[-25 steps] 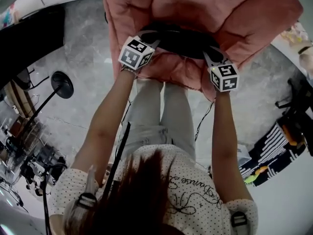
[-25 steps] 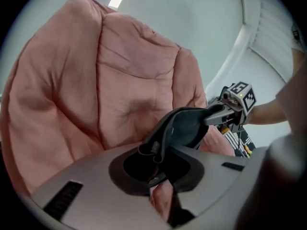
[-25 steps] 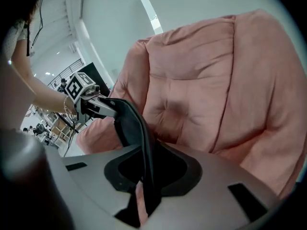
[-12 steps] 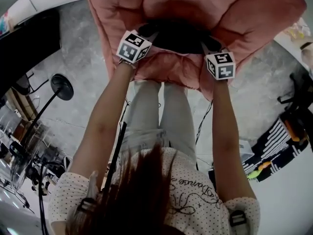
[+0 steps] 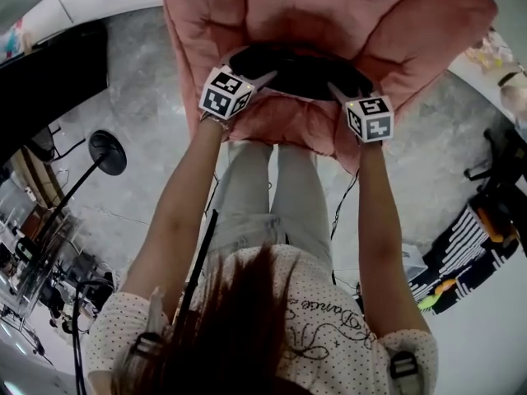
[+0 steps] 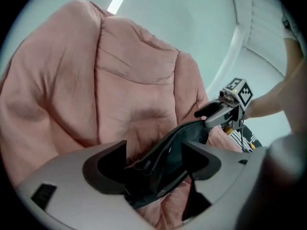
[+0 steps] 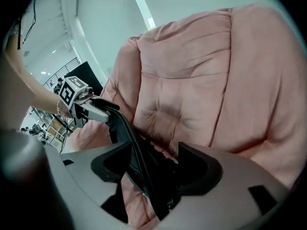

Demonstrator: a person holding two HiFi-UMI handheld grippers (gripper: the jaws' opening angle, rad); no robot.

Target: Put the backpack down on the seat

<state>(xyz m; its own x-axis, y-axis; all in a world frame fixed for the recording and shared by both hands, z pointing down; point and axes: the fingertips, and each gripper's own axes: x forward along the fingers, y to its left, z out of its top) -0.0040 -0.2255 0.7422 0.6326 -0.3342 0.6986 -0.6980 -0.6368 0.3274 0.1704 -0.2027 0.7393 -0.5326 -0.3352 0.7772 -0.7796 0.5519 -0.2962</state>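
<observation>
- The person is standing at the front edge of a pink padded armchair (image 5: 346, 11) and is reaching both arms over it, with a gripper in each hand.
- The dark backpack (image 5: 300, 68) is lying on the seat (image 5: 288, 122), across the middle of the cushion, between the two padded arms and just before the foot of the backrest.
- The left gripper (image 5: 262, 78) is pointing at the backpack's left end, near the seat's left edge. Its jaws have just been opening and are now standing wide apart. In the left gripper view, a fold of the backpack's dark fabric and a thin strap are lying in the gap between them, but the pads are not clamping it.
- The right gripper (image 5: 336, 91) is pointing at the backpack's right end, near the seat's right edge. Its jaws have likewise just been opening and are now spread wide. In the right gripper view, the backpack's upright edge is running through the gap between them, loose and unpinched.
- Each gripper view is showing the other gripper at the far end of the backpack, with its tips close to the dark fabric.
- The person's legs (image 5: 272, 196) are standing on the grey floor (image 5: 140, 97), just clear of the seat's front edge.
- A black round-based stand (image 5: 107, 151) is sitting on the floor to the person's left, well apart from the armchair.
</observation>
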